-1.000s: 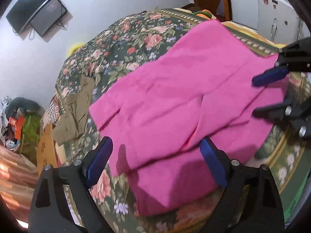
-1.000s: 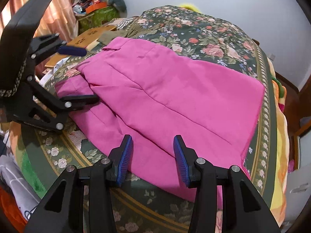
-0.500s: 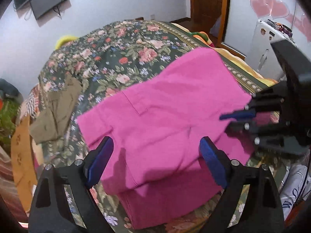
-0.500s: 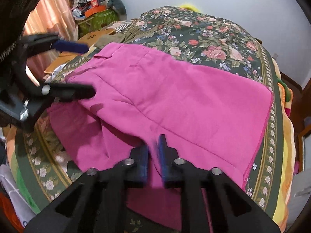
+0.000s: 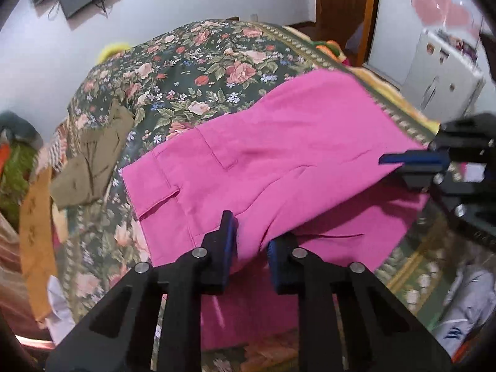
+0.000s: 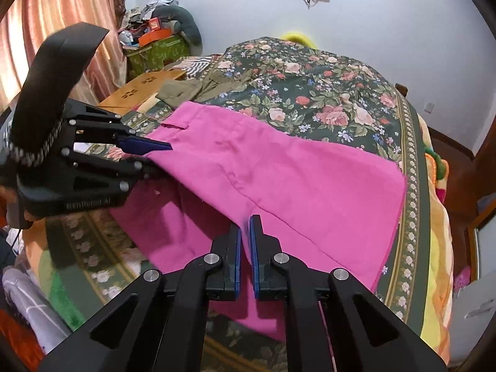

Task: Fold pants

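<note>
Pink pants [image 5: 272, 155] lie across a floral bedspread [image 5: 198, 71], one layer folded over another. My left gripper [image 5: 249, 235] is shut on the near edge of the top layer close to the waistband and lifts it. My right gripper [image 6: 245, 229] is shut on the same edge of the pants [image 6: 279, 179] further toward the legs. Each gripper shows in the other's view: the right one [image 5: 412, 164] at the right, the left one [image 6: 155, 155] at the left. The lifted layer hangs between them above the lower layer.
Olive-green clothing [image 5: 93, 158] lies on the bed beyond the waistband. A wooden board [image 6: 142, 90] and a cluttered green box [image 6: 155, 52] stand at the bedside by the curtain. A white appliance [image 5: 443, 71] is past the foot. The bed edge [image 6: 415, 217] is close.
Both grippers have closed on the near edge of the pink pants, the right first, then the left, and lifted the top layer off the lower one.
</note>
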### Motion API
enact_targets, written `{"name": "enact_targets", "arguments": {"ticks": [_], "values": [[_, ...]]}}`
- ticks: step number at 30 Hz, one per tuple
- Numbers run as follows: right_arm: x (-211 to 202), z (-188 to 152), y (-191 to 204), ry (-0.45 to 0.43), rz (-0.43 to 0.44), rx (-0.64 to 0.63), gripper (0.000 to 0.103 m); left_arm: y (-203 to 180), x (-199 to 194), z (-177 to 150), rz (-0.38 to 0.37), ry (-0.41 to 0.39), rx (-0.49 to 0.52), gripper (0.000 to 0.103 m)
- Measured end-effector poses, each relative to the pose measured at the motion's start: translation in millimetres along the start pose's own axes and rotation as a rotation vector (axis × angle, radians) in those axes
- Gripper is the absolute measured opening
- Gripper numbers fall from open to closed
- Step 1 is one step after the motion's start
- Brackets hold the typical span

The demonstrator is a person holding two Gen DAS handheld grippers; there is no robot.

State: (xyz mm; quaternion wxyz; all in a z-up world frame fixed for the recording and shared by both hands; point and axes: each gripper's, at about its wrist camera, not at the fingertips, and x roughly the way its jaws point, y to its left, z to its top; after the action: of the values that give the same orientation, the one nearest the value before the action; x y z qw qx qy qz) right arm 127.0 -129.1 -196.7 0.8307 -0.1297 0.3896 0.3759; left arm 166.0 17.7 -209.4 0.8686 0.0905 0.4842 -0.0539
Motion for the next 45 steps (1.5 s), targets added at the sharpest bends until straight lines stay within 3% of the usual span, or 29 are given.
{"name": "enact_targets", "arguments": {"ticks": [14, 20, 24, 28, 33, 35, 38, 42, 45], "values": [[-2, -36, 0, 0.067, 0.032, 0.037, 0.005, -20, -8, -27, -0.065, 0.047, -0.013, 0.020], [-15, -39, -11, 0.076, 0.045, 0.119, 0.013, -7, -26, -32, -0.125, 0.054, -0.062, 0.033], [-30, -36, -25, 0.042, 0.058, 0.202, 0.019, 7, -50, -33, -0.108, 0.000, -0.084, 0.047], [-40, -31, -34, 0.014, 0.033, 0.227, 0.020, 31, -66, -27, -0.117, -0.061, -0.164, 0.051], [-29, -32, -46, 0.028, 0.012, 0.281, 0.020, 54, -50, -25, -0.118, -0.042, -0.265, 0.052], [-20, -37, -49, 0.056, 0.006, 0.297, 0.020, 55, -37, -29, -0.130, -0.008, -0.283, 0.052], [-1, -54, -53, 0.131, -0.018, 0.315, 0.020, 50, -13, -43, -0.080, 0.071, -0.266, 0.052], [-9, -67, -56, 0.109, -0.038, 0.299, 0.035, 55, -12, -59, -0.106, 0.062, -0.288, 0.059], [-14, -73, -64, 0.109, -0.046, 0.317, 0.036, 62, -12, -66, -0.119, 0.058, -0.318, 0.064]]}}
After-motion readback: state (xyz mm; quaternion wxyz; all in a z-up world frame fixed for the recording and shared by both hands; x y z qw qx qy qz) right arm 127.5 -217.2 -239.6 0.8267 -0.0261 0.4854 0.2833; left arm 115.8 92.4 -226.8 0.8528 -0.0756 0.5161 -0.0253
